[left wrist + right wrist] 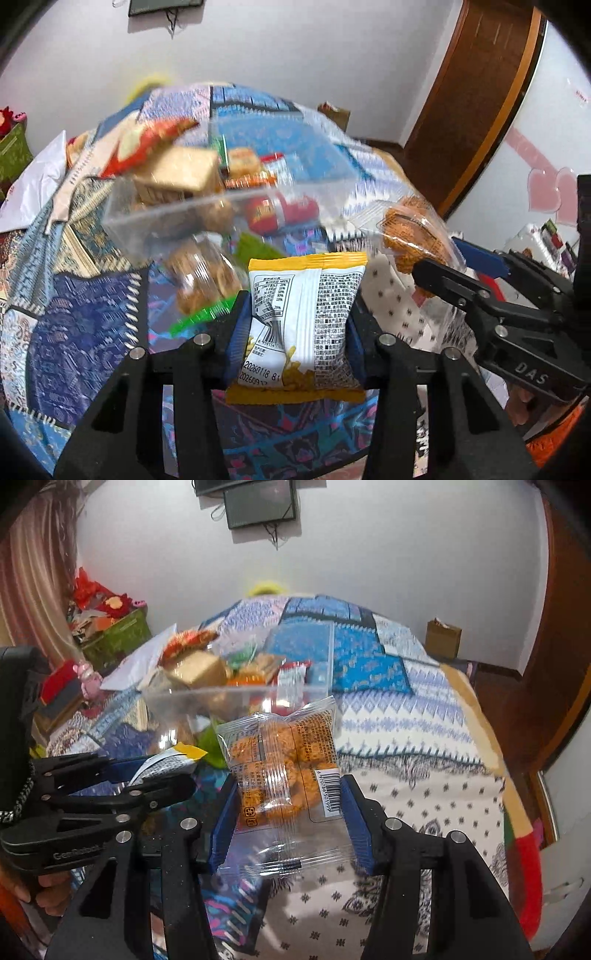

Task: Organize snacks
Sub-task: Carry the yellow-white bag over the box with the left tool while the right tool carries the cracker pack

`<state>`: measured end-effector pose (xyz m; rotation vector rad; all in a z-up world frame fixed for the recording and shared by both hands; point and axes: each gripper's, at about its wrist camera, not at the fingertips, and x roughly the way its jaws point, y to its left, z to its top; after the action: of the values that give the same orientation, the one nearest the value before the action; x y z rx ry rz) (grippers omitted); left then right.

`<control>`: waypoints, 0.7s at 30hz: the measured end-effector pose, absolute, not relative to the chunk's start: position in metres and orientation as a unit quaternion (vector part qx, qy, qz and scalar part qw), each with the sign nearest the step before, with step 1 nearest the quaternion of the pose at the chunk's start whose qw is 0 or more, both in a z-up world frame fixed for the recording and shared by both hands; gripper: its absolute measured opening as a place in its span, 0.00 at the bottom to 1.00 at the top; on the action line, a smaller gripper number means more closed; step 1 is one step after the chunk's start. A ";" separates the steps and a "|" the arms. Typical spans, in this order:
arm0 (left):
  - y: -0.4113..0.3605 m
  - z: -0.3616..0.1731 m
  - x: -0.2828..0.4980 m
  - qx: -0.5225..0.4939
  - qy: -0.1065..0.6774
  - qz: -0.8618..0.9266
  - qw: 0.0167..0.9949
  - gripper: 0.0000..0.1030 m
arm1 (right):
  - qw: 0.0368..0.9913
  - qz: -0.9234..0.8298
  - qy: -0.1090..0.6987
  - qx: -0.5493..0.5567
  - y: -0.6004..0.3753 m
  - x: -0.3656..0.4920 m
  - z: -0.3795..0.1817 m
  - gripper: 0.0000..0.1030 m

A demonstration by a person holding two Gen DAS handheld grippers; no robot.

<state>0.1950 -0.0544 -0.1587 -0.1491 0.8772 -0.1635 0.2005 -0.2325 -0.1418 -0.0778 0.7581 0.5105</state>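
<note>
My left gripper (299, 332) is shut on a white and yellow snack packet (303, 317), held upright with its printed back facing the camera. My right gripper (286, 808) is shut on a clear packet of orange fried snacks (284, 764). That clear packet (410, 236) and the right gripper (443, 269) also show at the right of the left wrist view. The left gripper (155, 771) with the yellow packet (173, 760) shows at the left of the right wrist view. Beyond both stands a clear plastic box (177, 218) (236, 698) filled with several snacks.
A patchwork cloth in blue and white (406, 716) covers the surface. Loose snack packets (207, 273) lie in front of the box. A white bag (29, 192) lies at the left, a green box (118, 635) beyond it, and a wooden door frame (472, 92) at the right.
</note>
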 end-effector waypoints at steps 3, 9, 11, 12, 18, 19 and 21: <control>-0.046 -0.143 0.199 -0.084 0.404 -0.077 0.908 0.45 | 0.902 0.245 0.354 -0.035 -0.229 0.206 -0.133 0.49; -0.028 -0.116 0.214 -0.093 0.371 -0.060 0.922 0.45 | 0.908 0.249 0.335 -0.030 -0.218 0.221 -0.119 0.49; -0.023 -0.111 0.220 -0.092 0.363 -0.054 0.926 0.45 | 0.910 0.250 0.330 -0.026 -0.213 0.227 -0.116 0.49; -0.020 -0.109 0.223 -0.090 0.360 -0.050 0.927 0.45 | 0.911 0.250 0.328 -0.024 -0.211 0.231 -0.115 0.49; -0.006 -0.103 0.250 -0.092 0.353 -0.039 0.930 0.45 | 0.913 0.252 0.319 -0.020 -0.197 0.254 -0.107 0.49; -0.005 -0.102 0.255 -0.091 0.351 -0.036 0.931 0.45 | 0.914 0.254 0.318 -0.019 -0.195 0.258 -0.106 0.49; -0.003 -0.102 0.266 -0.090 0.350 -0.034 0.932 0.45 | 0.914 0.255 0.316 -0.017 -0.190 0.269 -0.104 0.49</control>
<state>0.2662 -0.0028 -0.1016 -0.1850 0.7155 -0.0697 0.2687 -0.1897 -0.1042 -0.0355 0.6506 0.5244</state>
